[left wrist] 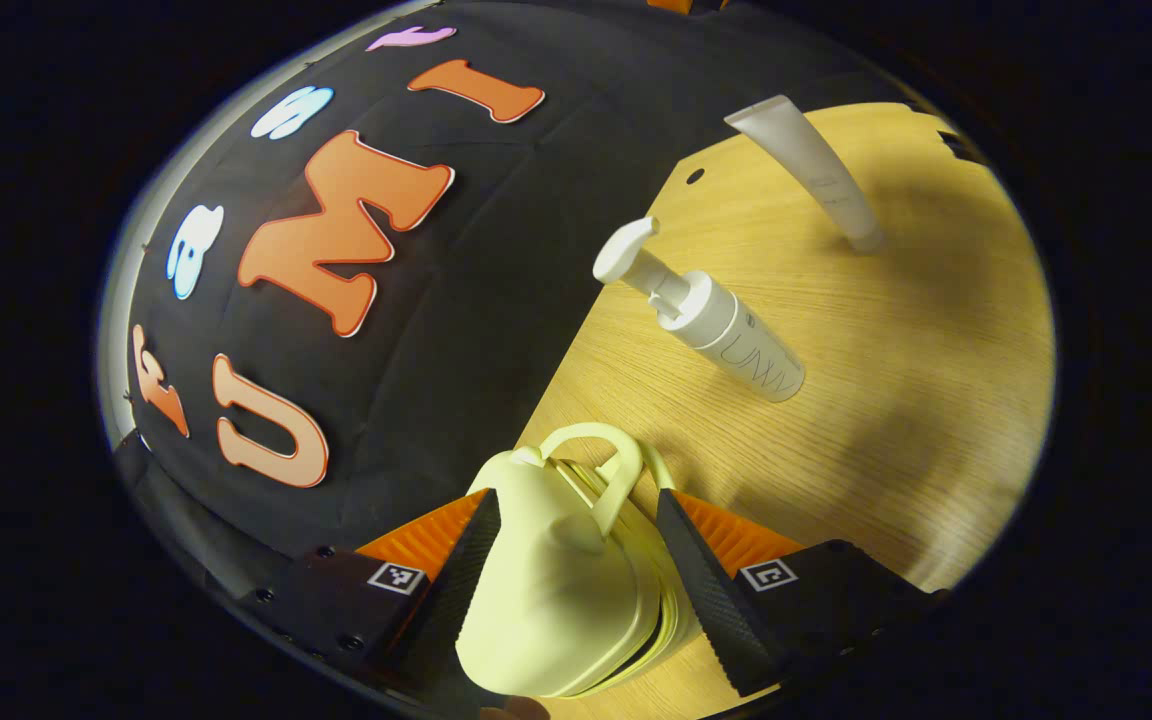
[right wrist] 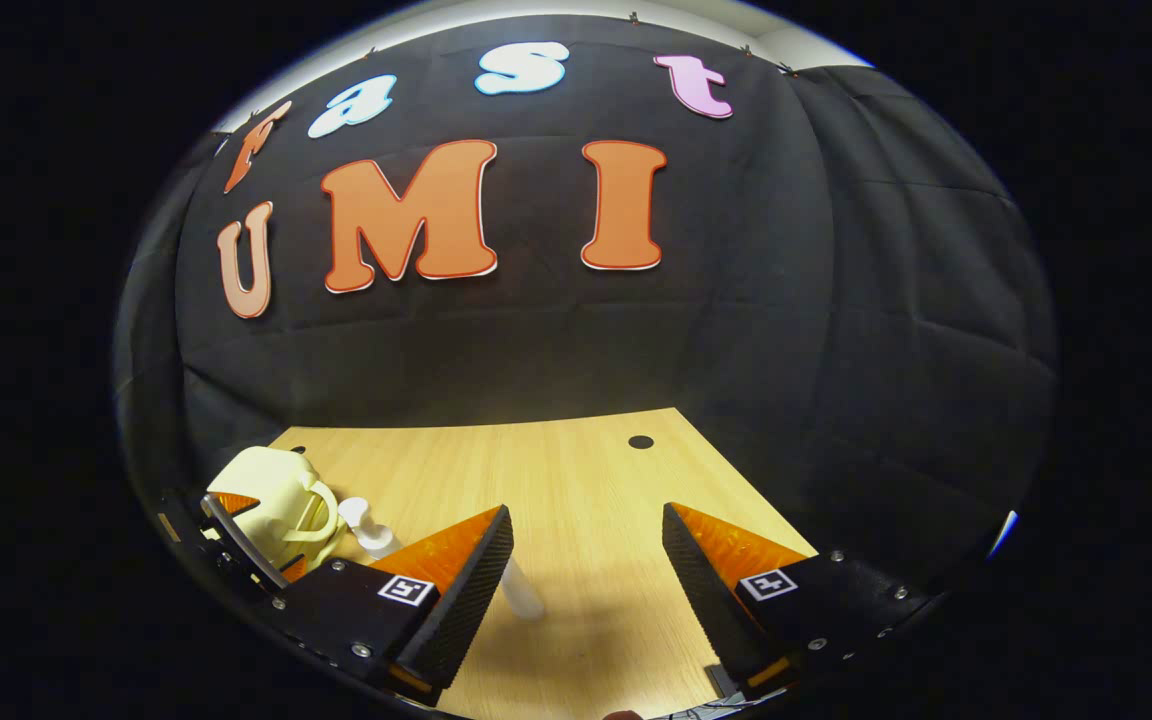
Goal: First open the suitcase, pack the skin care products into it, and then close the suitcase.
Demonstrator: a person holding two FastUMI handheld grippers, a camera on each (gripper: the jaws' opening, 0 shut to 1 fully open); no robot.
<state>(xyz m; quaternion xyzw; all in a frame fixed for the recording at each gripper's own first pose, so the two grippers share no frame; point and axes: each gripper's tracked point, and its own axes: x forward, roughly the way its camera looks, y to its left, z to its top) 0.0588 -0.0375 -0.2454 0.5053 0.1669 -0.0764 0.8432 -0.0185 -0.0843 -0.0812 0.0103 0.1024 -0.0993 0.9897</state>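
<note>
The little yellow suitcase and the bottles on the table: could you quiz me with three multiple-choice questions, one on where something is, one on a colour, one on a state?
1. Where is the suitcase?
A. between the left gripper's fingers
B. under the table
C. on the wall

2. What colour is the pump bottle?
A. red
B. white
C. green

3. How is the right gripper?
A. shut on the tube
B. shut on the suitcase
C. open and empty

Answers: 1 A, both fingers press its sides in the left gripper view. 2 B, it lies white on the wooden table near the tube. 3 C, its fingers stand apart over bare wood.
</note>
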